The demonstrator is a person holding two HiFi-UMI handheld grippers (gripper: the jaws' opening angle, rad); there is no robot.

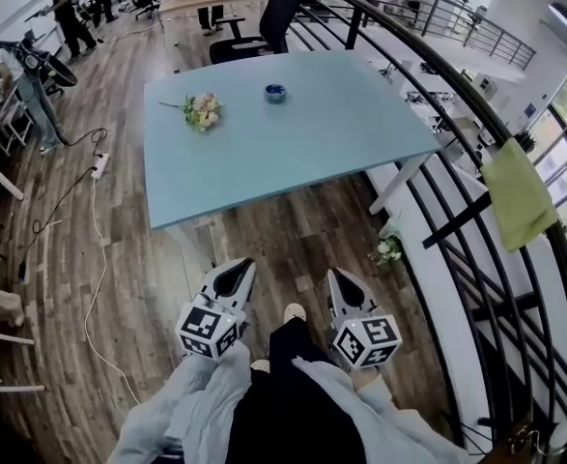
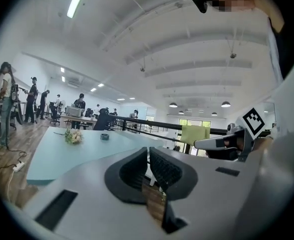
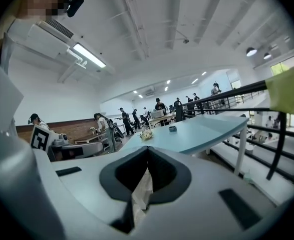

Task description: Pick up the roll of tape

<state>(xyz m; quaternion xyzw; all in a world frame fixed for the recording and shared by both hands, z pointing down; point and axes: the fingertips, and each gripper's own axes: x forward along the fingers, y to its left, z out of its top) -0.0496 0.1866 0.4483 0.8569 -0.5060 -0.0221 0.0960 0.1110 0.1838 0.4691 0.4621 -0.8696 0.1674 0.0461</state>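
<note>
Ahead — tape roll [image 1: 275, 92] rests on blue table [image 1: 341, 133].

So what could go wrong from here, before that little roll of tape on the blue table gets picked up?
The tape roll lies far across the table, so a long reach may be shaky. The flowers lie near it and could get knocked. The left gripper and right gripper are both shut; unopened, they would only push the roll.
</note>
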